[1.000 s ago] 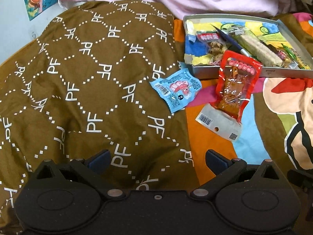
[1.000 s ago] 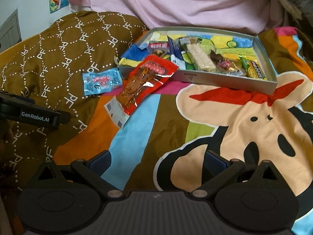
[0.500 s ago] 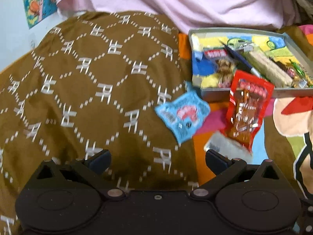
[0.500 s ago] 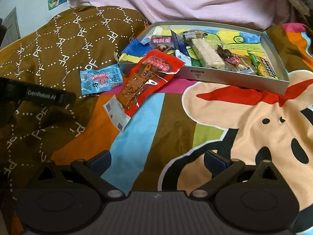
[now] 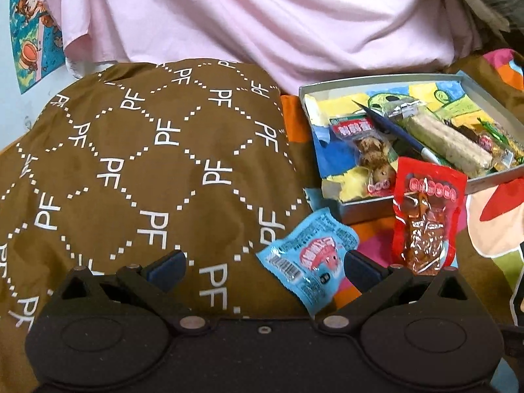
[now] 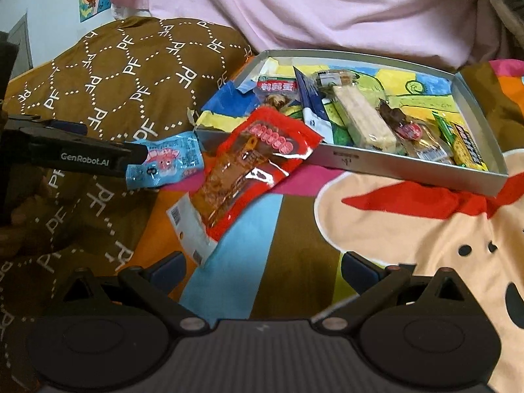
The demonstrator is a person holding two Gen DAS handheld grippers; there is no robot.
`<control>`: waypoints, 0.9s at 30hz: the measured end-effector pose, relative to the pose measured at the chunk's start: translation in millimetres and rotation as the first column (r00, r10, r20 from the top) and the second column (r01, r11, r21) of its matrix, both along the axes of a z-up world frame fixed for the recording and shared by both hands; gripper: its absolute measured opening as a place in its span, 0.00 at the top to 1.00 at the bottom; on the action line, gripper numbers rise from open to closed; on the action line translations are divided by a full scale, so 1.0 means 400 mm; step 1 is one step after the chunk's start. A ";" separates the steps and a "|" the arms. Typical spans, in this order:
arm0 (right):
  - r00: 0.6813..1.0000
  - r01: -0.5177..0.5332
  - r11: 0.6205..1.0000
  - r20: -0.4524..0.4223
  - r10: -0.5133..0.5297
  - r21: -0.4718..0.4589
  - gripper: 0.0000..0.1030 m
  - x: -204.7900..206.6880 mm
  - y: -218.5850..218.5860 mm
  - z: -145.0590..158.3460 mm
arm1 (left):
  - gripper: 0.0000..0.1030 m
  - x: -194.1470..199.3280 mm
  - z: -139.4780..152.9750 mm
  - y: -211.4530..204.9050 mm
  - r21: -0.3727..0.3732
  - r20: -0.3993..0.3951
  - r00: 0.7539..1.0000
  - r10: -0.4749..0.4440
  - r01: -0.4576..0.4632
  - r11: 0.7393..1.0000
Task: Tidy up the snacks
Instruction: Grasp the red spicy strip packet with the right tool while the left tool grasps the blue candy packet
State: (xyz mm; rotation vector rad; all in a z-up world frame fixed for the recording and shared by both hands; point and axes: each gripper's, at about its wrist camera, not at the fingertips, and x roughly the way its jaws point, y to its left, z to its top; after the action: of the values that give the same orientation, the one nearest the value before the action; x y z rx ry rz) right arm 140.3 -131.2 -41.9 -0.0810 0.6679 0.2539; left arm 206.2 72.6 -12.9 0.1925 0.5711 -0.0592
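Observation:
A small blue snack packet (image 5: pixel 311 255) lies on the bedding; it also shows in the right wrist view (image 6: pixel 170 160). A red snack pouch (image 5: pixel 422 216) leans on the front wall of a grey tray (image 5: pixel 363 209), also seen in the right wrist view (image 6: pixel 255 163). The tray (image 6: pixel 409 170) holds several snacks. My left gripper (image 5: pixel 265 268) is open, its right finger beside the blue packet. My right gripper (image 6: pixel 265 268) is open and empty over the cartoon blanket, short of the red pouch.
A brown PF-patterned pillow (image 5: pixel 140 170) rises on the left. A pink sheet (image 5: pixel 278 16) hangs behind the tray. A colourful cartoon blanket (image 6: pixel 393 235) covers the bed. The left gripper's body (image 6: pixel 72 160) reaches in from the left in the right wrist view.
My left gripper has moved forward and right, so the blue packet now lies at its right finger. My right gripper has moved closer to the red pouch and tray.

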 end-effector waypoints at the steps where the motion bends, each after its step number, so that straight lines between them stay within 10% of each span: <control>1: 1.000 -0.001 1.000 0.004 0.001 0.005 0.00 0.006 0.001 0.000 | 0.01 0.004 0.002 0.006 -0.014 -0.001 1.000 -0.004 0.004 1.000; 15: 0.999 -0.053 0.992 0.020 0.051 0.116 0.02 0.162 0.053 0.007 | 0.01 0.030 0.002 0.050 -0.095 -0.002 1.000 -0.019 0.018 0.995; 27: 0.998 0.041 0.980 -0.059 -0.030 0.195 0.42 0.195 0.018 -0.023 | 0.01 0.033 -0.008 0.044 -0.084 -0.005 0.999 -0.042 0.041 0.996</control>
State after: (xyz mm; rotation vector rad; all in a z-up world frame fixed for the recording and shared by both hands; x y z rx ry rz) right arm 218.2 -123.8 -51.2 0.1270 0.6963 0.2869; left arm 219.2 90.1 -16.0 0.1227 0.5702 -0.1239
